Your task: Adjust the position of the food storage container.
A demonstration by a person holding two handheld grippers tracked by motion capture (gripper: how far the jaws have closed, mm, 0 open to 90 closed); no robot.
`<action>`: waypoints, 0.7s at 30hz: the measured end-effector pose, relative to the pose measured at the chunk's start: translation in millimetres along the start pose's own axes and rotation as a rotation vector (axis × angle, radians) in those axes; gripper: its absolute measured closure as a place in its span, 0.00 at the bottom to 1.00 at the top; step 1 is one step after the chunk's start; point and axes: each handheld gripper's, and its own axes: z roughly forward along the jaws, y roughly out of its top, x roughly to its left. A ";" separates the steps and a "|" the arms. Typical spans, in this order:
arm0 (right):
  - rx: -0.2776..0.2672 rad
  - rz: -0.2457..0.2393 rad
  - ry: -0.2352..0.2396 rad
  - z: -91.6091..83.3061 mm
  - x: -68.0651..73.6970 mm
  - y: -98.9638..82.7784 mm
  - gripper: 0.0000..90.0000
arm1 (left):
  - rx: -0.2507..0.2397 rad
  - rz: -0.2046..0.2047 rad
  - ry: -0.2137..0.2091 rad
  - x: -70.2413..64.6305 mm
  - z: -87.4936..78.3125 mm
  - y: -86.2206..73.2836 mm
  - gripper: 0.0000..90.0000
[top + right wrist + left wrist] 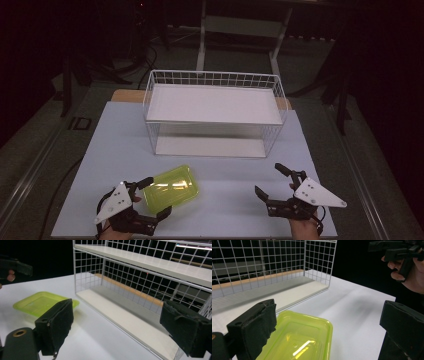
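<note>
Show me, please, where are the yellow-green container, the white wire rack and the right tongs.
yellow-green container point(171, 188), high view, centre of its bottom.
white wire rack point(213, 104), high view, middle of its upper shelf.
right tongs point(269, 181), high view, midway between the tips.

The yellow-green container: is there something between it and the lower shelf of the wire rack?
Nothing visible does. The yellow-green container lies on bare white table, between the jaws of the open left tool. The lower shelf of the wire rack looks open toward it and bare.
</note>
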 end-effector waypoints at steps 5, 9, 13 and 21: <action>0.008 0.013 -0.009 1.2 -1.1 -1.4 0.13 | -0.022 0.000 0.013 1.4 -1.2 -0.3 0.02; 0.002 0.026 -0.006 1.4 -1.2 -1.9 0.13 | -0.023 0.001 0.013 0.4 -2.0 0.6 0.02; -0.002 0.020 0.009 -0.1 -0.4 0.1 0.13 | -0.012 0.015 0.048 -1.5 -3.3 1.6 0.01; 0.007 0.036 0.023 1.3 -1.4 -1.3 0.13 | 0.006 0.008 0.057 5.8 -7.6 9.4 0.02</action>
